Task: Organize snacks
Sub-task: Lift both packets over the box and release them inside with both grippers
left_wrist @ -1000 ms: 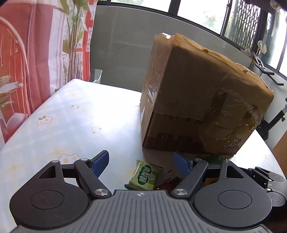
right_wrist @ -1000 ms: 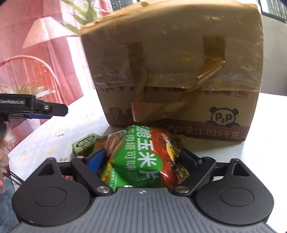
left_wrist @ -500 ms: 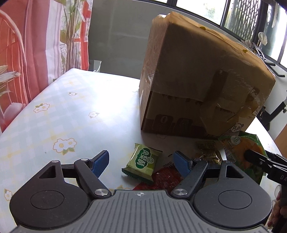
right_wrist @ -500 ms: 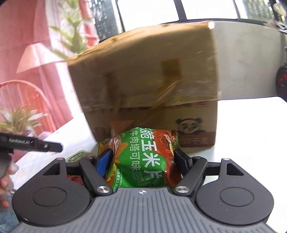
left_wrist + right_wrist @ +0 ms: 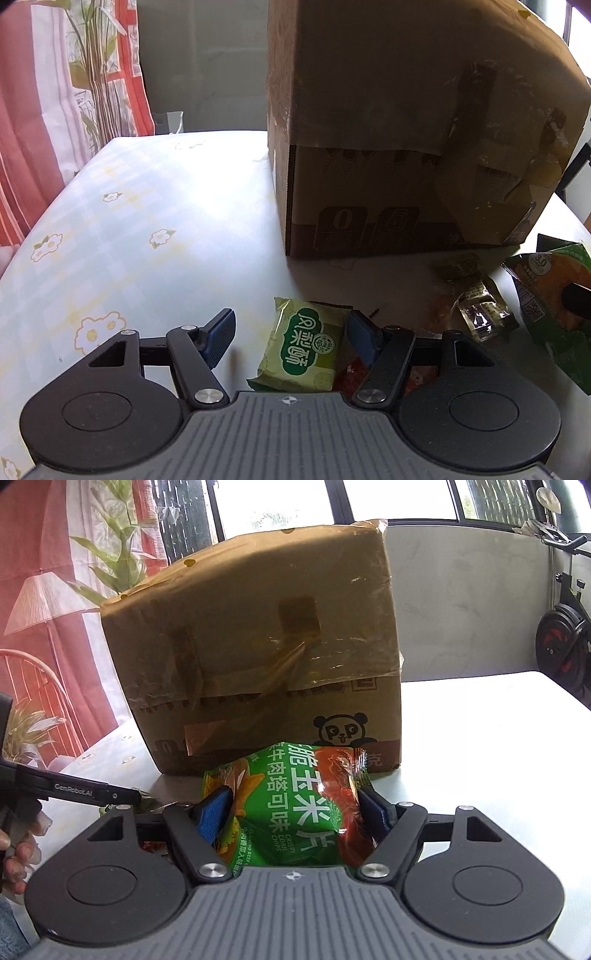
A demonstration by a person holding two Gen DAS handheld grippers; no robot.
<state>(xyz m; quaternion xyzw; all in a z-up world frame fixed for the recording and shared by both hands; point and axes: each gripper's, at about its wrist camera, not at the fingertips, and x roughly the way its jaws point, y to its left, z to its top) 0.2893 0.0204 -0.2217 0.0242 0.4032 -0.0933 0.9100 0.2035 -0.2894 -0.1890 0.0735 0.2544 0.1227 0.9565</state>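
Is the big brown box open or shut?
Shut, as far as shows: the cardboard box has flaps folded down its side and taped over with clear tape.

Red packet (image 5: 354,373) behind left jaws

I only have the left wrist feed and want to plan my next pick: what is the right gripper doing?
Observer: The right gripper is shut on a green and red corn chip bag, held in front of the taped brown cardboard box.
Operator: Any marking on the box face on that side?
Observer: Yes, a black panda logo is printed low on it, just above the bag.
Operator: Anything beyond the table over there?
Observer: A black exercise bike stands at the far right by the wall.
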